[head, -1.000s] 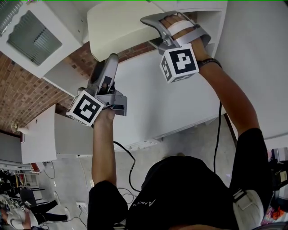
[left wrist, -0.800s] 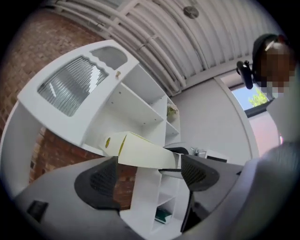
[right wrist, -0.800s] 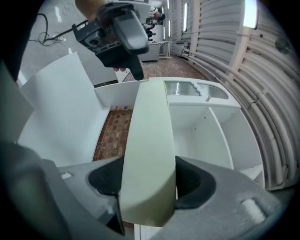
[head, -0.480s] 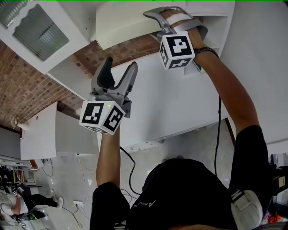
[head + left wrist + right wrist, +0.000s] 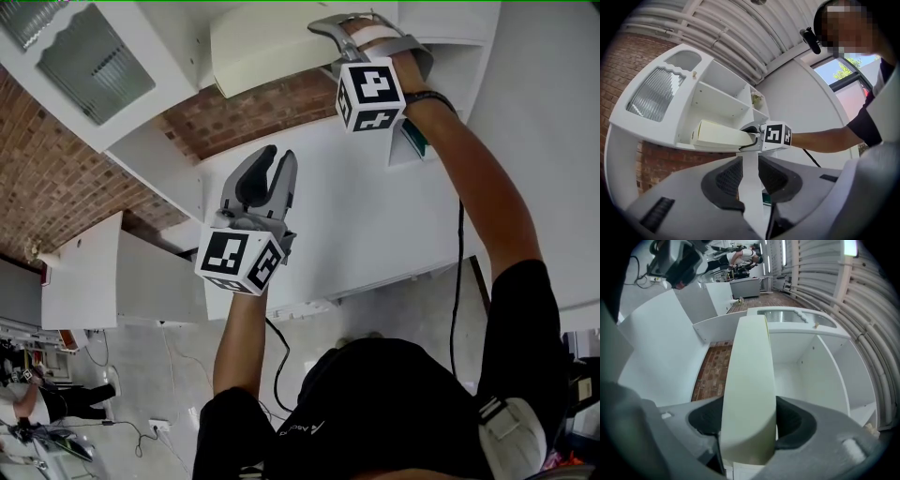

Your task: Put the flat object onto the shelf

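My left gripper (image 5: 270, 167) was up by the flat object (image 5: 272, 47) a moment ago. Now it has let go and come down and away. Its jaws have just been closing and stand only a little apart, with nothing pinched between them. My right gripper (image 5: 749, 425) does the job alone, squeezing the near end of the flat object. The far end already reaches into the white shelf (image 5: 686, 141), but the near end sticks out past the edge. I think one more push should slide it all the way in.
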Demonstrator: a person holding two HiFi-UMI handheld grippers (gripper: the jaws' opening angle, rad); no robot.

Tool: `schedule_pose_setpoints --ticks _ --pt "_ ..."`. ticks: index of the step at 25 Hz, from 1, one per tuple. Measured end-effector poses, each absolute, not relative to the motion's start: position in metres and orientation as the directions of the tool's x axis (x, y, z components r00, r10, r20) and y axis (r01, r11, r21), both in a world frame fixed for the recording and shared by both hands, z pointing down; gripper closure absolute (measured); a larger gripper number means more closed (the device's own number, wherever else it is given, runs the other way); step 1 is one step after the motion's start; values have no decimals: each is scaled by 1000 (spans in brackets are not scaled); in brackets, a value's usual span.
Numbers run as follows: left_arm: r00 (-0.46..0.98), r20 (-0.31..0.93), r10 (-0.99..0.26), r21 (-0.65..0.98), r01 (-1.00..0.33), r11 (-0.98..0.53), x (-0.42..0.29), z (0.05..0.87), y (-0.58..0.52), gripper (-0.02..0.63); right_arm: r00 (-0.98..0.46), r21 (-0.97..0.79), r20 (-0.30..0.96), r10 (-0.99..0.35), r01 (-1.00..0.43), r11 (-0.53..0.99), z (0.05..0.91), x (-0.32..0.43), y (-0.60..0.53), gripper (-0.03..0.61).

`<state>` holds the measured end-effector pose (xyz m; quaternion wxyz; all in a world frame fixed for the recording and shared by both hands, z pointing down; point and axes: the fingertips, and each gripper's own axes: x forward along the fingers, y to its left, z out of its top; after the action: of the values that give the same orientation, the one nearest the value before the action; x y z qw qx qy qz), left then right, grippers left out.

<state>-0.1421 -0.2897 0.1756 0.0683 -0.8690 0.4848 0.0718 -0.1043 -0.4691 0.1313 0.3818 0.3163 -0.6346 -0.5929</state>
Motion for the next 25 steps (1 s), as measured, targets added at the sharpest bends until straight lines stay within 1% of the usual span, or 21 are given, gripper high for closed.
schedule_pose_setpoints --ticks 6,11,16,19,25 --pt "517 -173 -838 -36 -854 -519 -144 187 -288 529 -500 993 118 -858 48 109 131 -115 -476 284" --pt "505 -170 -846 -35 -861 -507 -150 190 -288 582 -508 992 122 -853 39 118 132 -127 -475 282" --pt "501 -167 -849 -36 -863 -503 -151 192 -288 612 -503 993 119 -856 41 114 133 -129 -475 282" --pt "499 -167 -851 -44 -866 -499 -153 190 -286 615 -533 991 117 -838 8 133 132 -130 -470 265" --pt "482 -195 -854 -70 -876 -478 -164 169 -287 615 -576 986 88 -813 -66 154 119 -119 -445 258"
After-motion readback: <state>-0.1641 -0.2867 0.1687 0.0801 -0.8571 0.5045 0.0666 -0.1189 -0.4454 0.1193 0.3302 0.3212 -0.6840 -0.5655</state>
